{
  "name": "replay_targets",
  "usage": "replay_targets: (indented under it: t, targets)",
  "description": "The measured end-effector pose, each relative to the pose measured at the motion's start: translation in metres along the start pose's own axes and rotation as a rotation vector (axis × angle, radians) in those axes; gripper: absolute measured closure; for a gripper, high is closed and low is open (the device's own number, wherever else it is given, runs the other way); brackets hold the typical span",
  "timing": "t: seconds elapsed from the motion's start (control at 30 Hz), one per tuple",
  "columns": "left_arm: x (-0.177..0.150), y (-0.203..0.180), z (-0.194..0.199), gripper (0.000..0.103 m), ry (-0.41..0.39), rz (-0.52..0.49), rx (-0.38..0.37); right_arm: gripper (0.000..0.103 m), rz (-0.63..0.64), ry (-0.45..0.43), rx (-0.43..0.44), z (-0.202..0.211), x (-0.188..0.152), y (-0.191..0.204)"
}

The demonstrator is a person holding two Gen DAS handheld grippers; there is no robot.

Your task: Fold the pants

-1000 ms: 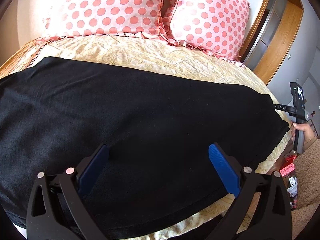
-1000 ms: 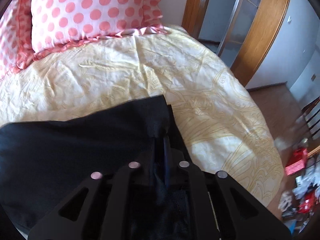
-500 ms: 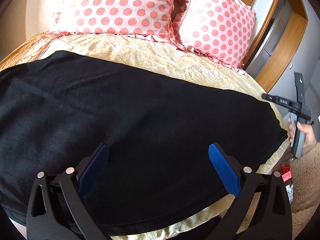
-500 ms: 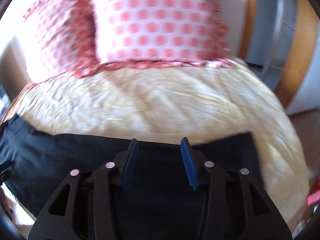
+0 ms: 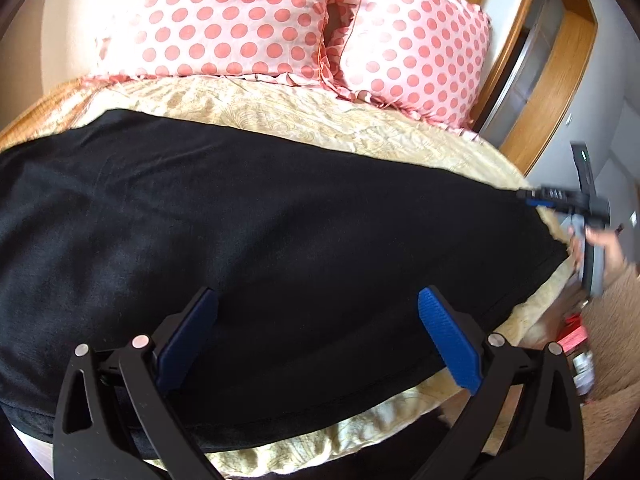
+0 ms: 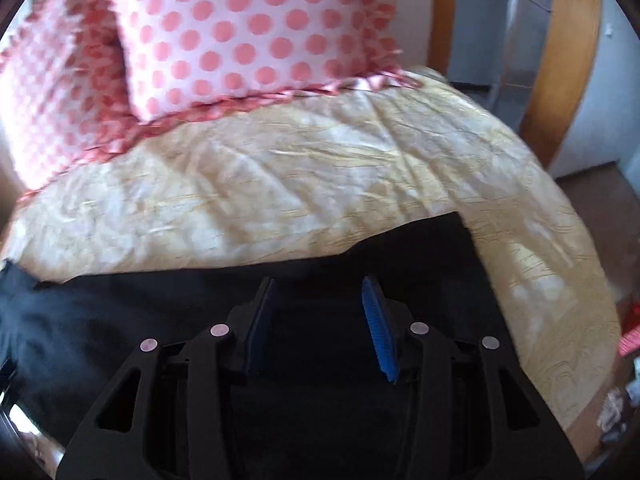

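Note:
The black pants (image 5: 256,232) lie spread flat across the cream bedspread (image 5: 320,120), filling most of the left wrist view. My left gripper (image 5: 318,300) is open and empty, hovering over their near edge. My right gripper (image 6: 320,292) is open and empty above the right end of the pants (image 6: 200,312). It also shows in the left wrist view (image 5: 532,198) at the far right corner of the pants, held by a hand.
Two pink polka-dot pillows (image 5: 224,20) lean at the head of the bed. A wooden door frame (image 5: 552,68) stands to the right. Clutter lies on the floor (image 5: 576,344) beside the bed's right edge.
My right gripper let go of the pants' corner and opened, then swung to face the pillows. The pants' right end now lies flat. My left gripper stayed open in place.

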State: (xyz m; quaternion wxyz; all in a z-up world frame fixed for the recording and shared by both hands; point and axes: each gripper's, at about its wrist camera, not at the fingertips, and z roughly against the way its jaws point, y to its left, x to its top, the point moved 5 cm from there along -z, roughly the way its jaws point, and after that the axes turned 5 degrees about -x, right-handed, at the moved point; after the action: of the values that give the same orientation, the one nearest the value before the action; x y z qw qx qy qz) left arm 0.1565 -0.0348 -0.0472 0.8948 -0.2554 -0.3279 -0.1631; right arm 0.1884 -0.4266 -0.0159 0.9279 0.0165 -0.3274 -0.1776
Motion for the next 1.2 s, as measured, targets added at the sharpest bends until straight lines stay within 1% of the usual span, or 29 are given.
replay_targets:
  t: [0.03,0.07,0.13,0.23,0.27,0.3,0.33,0.37,0.43,0.5,0.57,0.6,0.63,0.67,0.73,0.77,0.8,0.87,0.9,0.97,1.03,1.13,1.2]
  targets:
    - [0.002,0.002,0.002,0.003,-0.004,0.020,-0.013,0.056,0.055,-0.012,0.057,0.009,-0.009,0.015]
    - [0.004,0.005,0.003,0.003,-0.011,0.035,-0.015,0.056,0.123,-0.030,0.089,0.017,-0.018,0.030]
    - [0.005,0.007,0.004,0.003,-0.020,0.043,0.001,0.056,0.290,-0.076,0.105,0.033,-0.045,0.073]
    - [0.003,0.008,0.001,0.003,-0.004,0.041,0.018,0.056,0.422,-0.067,0.169,0.036,-0.072,0.116]
    - [0.002,0.007,0.001,0.003,-0.005,0.030,0.027,0.056,0.461,-0.051,0.166,0.032,-0.081,0.126]
    - [0.000,0.006,0.001,0.003,-0.002,0.018,0.036,0.056,0.503,-0.022,0.146,0.028,-0.092,0.135]
    - [-0.001,0.005,0.001,0.003,0.002,0.004,0.044,0.056,0.519,-0.018,0.122,0.023,-0.098,0.135]
    - [-0.003,0.005,0.002,0.003,0.003,-0.006,0.049,0.056,0.501,-0.040,0.127,0.026,-0.100,0.133]
    - [-0.005,0.004,0.002,0.003,0.002,-0.024,0.057,0.056,0.395,0.002,0.181,0.028,-0.104,0.118]
    - [-0.006,0.004,0.003,0.003,0.002,-0.029,0.056,0.056,0.334,0.007,0.202,0.034,-0.107,0.105]
    - [-0.005,0.004,0.004,0.003,0.001,-0.014,0.040,0.056,0.289,-0.018,0.171,0.048,-0.111,0.092]
    - [-0.005,0.005,0.004,0.003,0.000,-0.003,0.026,0.056,0.229,-0.036,0.135,0.055,-0.108,0.079]
    - [-0.004,0.005,0.004,0.003,-0.002,0.009,0.012,0.053,0.139,-0.061,0.092,0.061,-0.103,0.060]
    - [-0.002,0.005,0.004,0.003,-0.005,0.020,0.000,0.048,0.055,-0.081,0.054,0.065,-0.098,0.042]
    - [-0.001,0.004,0.003,0.003,-0.007,0.028,-0.011,0.045,-0.186,-0.121,-0.037,0.077,-0.093,-0.010]
    - [-0.001,0.002,0.002,0.003,-0.007,0.027,-0.016,0.045,-0.296,-0.128,-0.061,0.081,-0.093,-0.032]
    - [0.000,0.001,0.001,0.003,-0.006,0.024,-0.018,0.045,-0.435,-0.119,-0.080,0.084,-0.098,-0.060]
    - [0.000,-0.001,0.001,0.002,-0.006,0.016,-0.020,0.045,-0.627,-0.087,-0.084,0.084,-0.109,-0.095]
    - [-0.001,-0.002,0.000,0.002,-0.003,0.011,-0.018,0.045,-0.681,-0.074,-0.079,0.082,-0.113,-0.104]
    - [-0.001,-0.003,-0.001,0.002,-0.002,0.003,-0.012,0.045,-0.769,-0.059,-0.058,0.077,-0.119,-0.117]
    - [-0.002,-0.003,-0.001,0.002,0.000,0.000,-0.009,0.046,-0.813,-0.046,-0.060,0.071,-0.121,-0.125]
    - [-0.002,-0.003,-0.001,0.002,0.001,-0.001,-0.009,0.046,-0.797,-0.055,-0.076,0.066,-0.116,-0.125]
    - [-0.002,-0.003,-0.001,0.002,0.002,-0.003,-0.006,0.046,-0.806,-0.055,-0.068,0.057,-0.113,-0.124]
